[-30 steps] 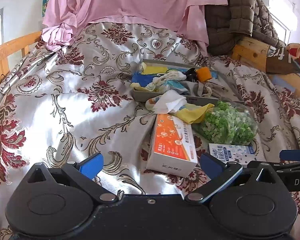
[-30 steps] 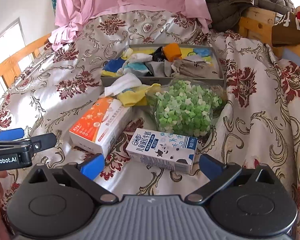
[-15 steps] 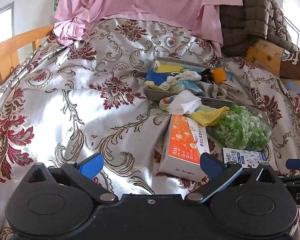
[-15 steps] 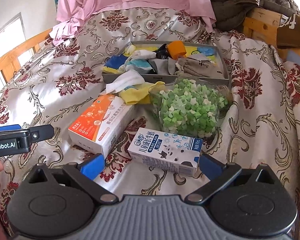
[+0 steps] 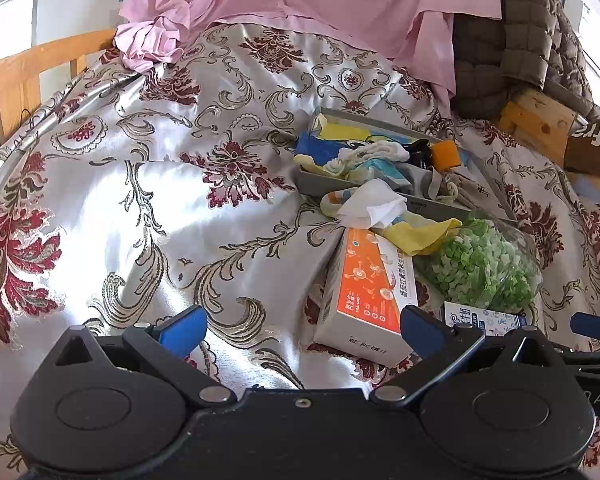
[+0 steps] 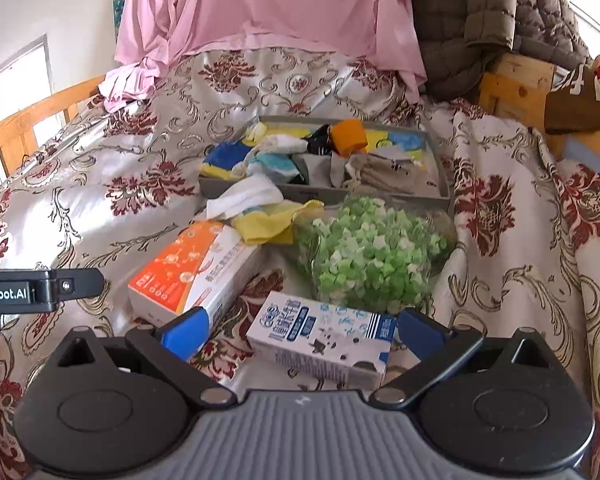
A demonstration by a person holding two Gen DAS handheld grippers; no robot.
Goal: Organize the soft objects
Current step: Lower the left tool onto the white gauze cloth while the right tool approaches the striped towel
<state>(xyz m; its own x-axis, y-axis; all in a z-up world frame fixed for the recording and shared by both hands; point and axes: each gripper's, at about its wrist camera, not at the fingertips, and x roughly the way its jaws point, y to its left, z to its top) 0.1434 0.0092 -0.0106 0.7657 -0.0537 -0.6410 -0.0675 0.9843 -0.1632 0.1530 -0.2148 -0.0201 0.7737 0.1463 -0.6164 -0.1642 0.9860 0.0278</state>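
Your left gripper (image 5: 300, 330) hangs low over the bed (image 5: 140, 184) with its jaws spread wide and nothing between them; only the patterned bedspread lies under the gap. Your right gripper (image 6: 302, 332) also has its jaws wide and empty, and the milk carton (image 6: 320, 336) lies on the bedspread between the two blue fingertips (image 6: 184, 330), though you cannot tell from this view whether either tip touches it.

Take the grey tray (image 6: 436, 160) as your landmark. It sits on the bed beyond everything else and is already stuffed with soft pieces: blue, yellow, white and beige cloths, plus an orange roll (image 6: 350, 136) near its middle. Just in front of the tray's near wall, outside it, a white cloth (image 6: 244, 196) rests against the wall, and a yellow cloth (image 6: 272, 222) lies touching it on the side nearer you. The orange tissue box (image 6: 192, 272) lies nearer still, to the left, its far end just beside the yellow cloth. To the right of that box, and directly in front of the tray, sits the clear bag of green and white pieces (image 6: 368, 252), with the milk carton just in front of it.

Behind the tray, a pink sheet (image 6: 284, 4) hangs down over the head of the bed, and a brown quilted jacket (image 6: 496, 12) is heaped to its right.
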